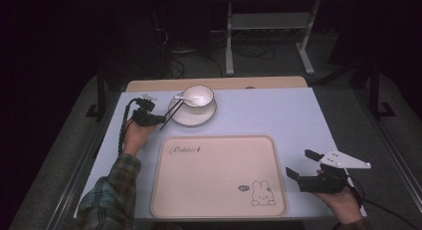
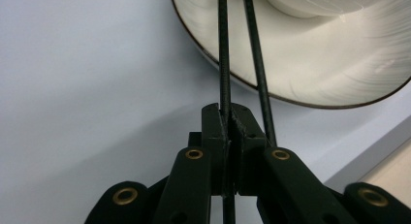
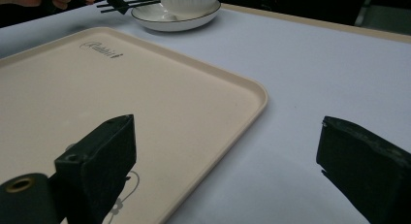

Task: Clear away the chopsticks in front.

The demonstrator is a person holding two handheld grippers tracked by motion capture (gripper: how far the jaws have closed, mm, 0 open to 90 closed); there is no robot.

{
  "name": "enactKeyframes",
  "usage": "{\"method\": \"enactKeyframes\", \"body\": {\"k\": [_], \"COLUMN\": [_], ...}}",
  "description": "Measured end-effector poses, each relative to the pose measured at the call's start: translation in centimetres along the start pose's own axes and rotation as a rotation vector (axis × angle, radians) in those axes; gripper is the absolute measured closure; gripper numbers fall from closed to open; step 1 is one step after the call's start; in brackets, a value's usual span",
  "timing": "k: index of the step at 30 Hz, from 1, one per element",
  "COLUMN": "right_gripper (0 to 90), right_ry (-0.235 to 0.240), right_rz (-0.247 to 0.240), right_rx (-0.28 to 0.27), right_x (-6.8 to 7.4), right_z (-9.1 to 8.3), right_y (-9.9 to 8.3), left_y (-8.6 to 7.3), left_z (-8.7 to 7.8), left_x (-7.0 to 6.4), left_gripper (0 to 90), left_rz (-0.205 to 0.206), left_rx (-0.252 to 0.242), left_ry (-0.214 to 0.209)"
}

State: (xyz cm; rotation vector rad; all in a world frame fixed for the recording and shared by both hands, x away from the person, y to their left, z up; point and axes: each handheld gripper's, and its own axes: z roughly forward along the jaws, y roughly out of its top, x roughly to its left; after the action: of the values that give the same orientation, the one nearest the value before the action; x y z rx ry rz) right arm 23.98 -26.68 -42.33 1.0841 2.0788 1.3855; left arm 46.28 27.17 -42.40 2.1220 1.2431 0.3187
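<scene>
- The left gripper (image 2: 227,118) has its jaws pressed together on one black chopstick (image 2: 223,54); the rod runs up from between the pads and out over the plate's edge.
- A second chopstick (image 2: 257,64) lies just beside the first on its right. It passes along the outside of the right jaw, and I cannot tell whether it is gripped or merely resting there.
- In the high view the left gripper (image 1: 160,120) sits at the near-left rim of the plate (image 1: 185,121), with both chopsticks (image 1: 171,116) slanting up onto that rim.
- On the plate stands a white cup (image 1: 199,97) with a white spoon (image 1: 183,97) leaning in it; plate and cup are at the far side of the table (image 1: 298,115), beyond the tray.
- The beige tray (image 1: 214,182) with the rabbit print lies bare in the middle of the table, near the plate but apart from it.
- The right gripper (image 1: 304,164) hovers just off the tray's right edge, jaws spread wide with nothing between them; its own view shows the tray corner (image 3: 252,95) between the two pads.
- Judged from this, the work has barely begun: a chopstick is seized, nothing has yet reached the tray, and the cup, spoon and plate remain to be handled if they are meant to go there.
</scene>
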Motion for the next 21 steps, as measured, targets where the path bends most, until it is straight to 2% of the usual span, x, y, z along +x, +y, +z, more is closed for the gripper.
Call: {"method": "enactKeyframes", "body": {"k": [12, 21], "right_gripper": [6.3, 6.3], "right_ry": [0.002, 0.001], "right_rz": [-0.002, 0.000], "right_rx": [0.002, 0.004], "right_x": [0.1, 0.1], "right_z": [0.0, 0.1], "right_y": [0.0, 0.0], "left_y": [-2.0, -3.9], "left_z": [-2.9, -5.4], "left_x": [1.5, 1.8], "left_gripper": [85.1, 85.2], "left_rz": [-0.023, -0.014], "left_rx": [-0.021, -0.030], "left_ry": [0.002, 0.007]}}
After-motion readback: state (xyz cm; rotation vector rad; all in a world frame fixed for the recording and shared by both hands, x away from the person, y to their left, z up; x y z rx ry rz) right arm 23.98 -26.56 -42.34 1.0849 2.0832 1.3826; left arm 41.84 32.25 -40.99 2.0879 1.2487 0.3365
